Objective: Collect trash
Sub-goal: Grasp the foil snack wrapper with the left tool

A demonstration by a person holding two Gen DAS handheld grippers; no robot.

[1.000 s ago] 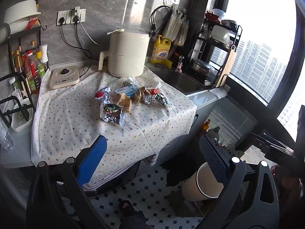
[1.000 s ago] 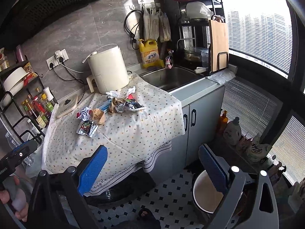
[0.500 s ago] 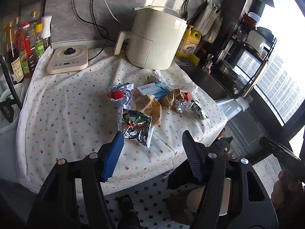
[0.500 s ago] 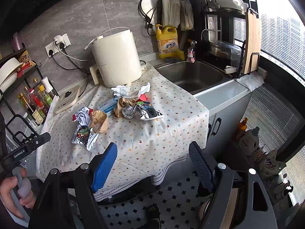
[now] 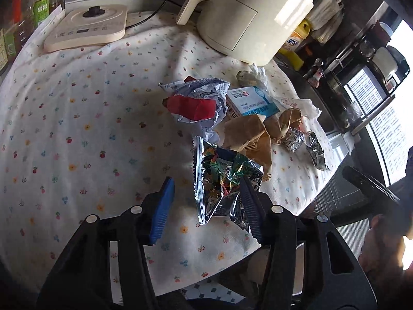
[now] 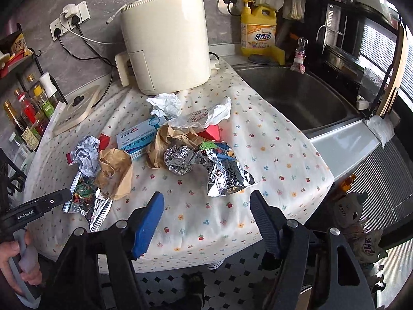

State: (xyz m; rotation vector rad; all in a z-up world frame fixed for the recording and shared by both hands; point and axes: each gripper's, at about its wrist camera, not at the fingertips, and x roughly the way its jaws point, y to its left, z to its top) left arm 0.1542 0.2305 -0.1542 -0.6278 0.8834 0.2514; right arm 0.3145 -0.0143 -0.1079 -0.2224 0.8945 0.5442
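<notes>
Trash lies in a heap on the flowered tablecloth [image 5: 77, 134]. A shiny foil snack wrapper [image 5: 222, 186] lies between the fingers of my open left gripper [image 5: 206, 193], which hovers just over it; the wrapper also shows in the right wrist view [image 6: 86, 199]. Beyond it are a crumpled red and white wrapper [image 5: 198, 103], brown paper [image 5: 253, 134], a blue and white box [image 5: 251, 102], and a foil ball [image 5: 294, 139]. My right gripper [image 6: 206, 204] is open and empty, just short of a silver foil bag [image 6: 224, 173] and the foil ball [image 6: 179, 159].
A cream appliance [image 6: 167, 44] stands at the back of the table, a flat cream scale [image 5: 87, 27] to its left. The sink [image 6: 296, 95] lies to the right, with a yellow detergent bottle [image 6: 259, 29]. Bottles fill a rack [image 6: 28, 111] at the left. A bin [image 5: 294, 279] stands below the table edge.
Both grippers have moved forward and down towards the trash heap. The left gripper now straddles the foil snack wrapper; the right has closed in on the silver foil bag.
</notes>
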